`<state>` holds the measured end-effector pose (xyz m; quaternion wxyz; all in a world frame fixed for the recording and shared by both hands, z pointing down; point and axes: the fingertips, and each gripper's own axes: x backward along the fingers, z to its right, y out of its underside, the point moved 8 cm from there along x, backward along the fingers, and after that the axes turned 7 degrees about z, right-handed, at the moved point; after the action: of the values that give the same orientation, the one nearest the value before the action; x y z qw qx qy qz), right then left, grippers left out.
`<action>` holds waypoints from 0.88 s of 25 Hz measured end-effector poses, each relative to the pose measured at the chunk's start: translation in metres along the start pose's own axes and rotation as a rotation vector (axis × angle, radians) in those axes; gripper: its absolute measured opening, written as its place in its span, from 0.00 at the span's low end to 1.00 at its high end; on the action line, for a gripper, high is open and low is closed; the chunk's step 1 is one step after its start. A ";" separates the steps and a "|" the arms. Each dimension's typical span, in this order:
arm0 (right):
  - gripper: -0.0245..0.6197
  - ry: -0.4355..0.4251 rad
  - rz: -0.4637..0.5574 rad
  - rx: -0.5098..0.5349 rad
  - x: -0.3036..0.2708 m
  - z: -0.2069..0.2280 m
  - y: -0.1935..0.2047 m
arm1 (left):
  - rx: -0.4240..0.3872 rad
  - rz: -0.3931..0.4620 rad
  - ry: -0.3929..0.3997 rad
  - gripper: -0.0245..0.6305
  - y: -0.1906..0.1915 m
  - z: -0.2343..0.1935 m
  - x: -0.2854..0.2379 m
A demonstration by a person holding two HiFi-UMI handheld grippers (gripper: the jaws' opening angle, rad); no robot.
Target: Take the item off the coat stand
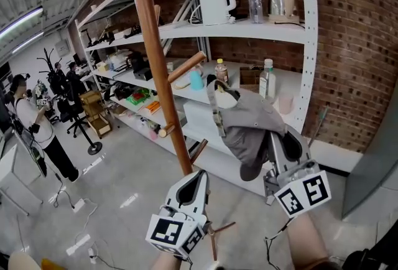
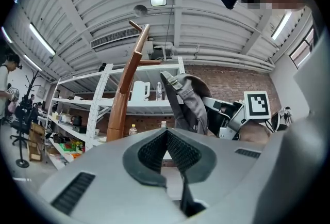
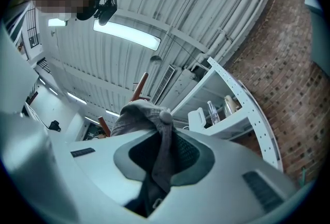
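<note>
Cloth from the grey cap [image 3: 136, 117] fills the gap between the right gripper's [image 3: 164, 150] jaws, which are clamped on a fold just under the crown button. In the head view the cap [image 1: 249, 122] hangs to the right of the wooden coat stand [image 1: 163, 76], its strap and buckle near the tip of the stand's right-hand peg. It appears to be clear of that peg, though the angle makes the gap hard to judge. The cap covers the right gripper's [image 1: 281, 144] jaw tips there, so only its body and marker cube show.

The left gripper [image 1: 194, 185] sits low, right in front of the coat stand's pole and covering its foot. In its own view the left gripper's [image 2: 166, 135] ribbed pads meet with nothing between them.

The top of the stand is cut off by the frame edge. Behind the stand is a white shelving rack [image 1: 305, 26] with a white kettle [image 1: 216, 0] and bottles, against a brick wall [image 1: 354, 45]. Far left of the stand, a person [image 1: 34, 132] is partly cropped.
</note>
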<state>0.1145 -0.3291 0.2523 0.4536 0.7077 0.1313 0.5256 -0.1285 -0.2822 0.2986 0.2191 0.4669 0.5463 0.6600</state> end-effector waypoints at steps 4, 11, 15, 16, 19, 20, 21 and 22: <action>0.12 -0.009 -0.038 -0.014 0.023 -0.003 0.008 | 0.018 -0.019 -0.011 0.05 0.008 0.014 0.007; 0.12 -0.017 -0.086 -0.046 0.062 -0.006 0.011 | 0.032 -0.039 -0.042 0.05 0.018 0.038 0.028; 0.12 -0.032 -0.110 -0.059 0.083 -0.009 0.007 | 0.051 -0.054 -0.061 0.05 0.021 0.057 0.042; 0.12 -0.037 -0.114 -0.061 0.088 -0.009 0.005 | 0.052 -0.058 -0.062 0.05 0.022 0.063 0.046; 0.12 -0.051 -0.123 -0.073 0.104 -0.012 -0.001 | 0.050 -0.068 -0.071 0.05 0.023 0.083 0.058; 0.12 -0.056 -0.127 -0.079 0.110 -0.013 -0.003 | 0.049 -0.071 -0.077 0.05 0.023 0.089 0.063; 0.12 -0.061 -0.131 -0.084 0.117 -0.014 -0.005 | 0.048 -0.074 -0.085 0.05 0.023 0.094 0.068; 0.12 -0.066 -0.136 -0.090 0.123 -0.015 -0.007 | 0.048 -0.075 -0.093 0.05 0.023 0.100 0.073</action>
<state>0.1544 -0.2363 0.3241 0.5236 0.6930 0.1401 0.4753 -0.0720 -0.1795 0.3435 0.2576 0.4813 0.5682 0.6157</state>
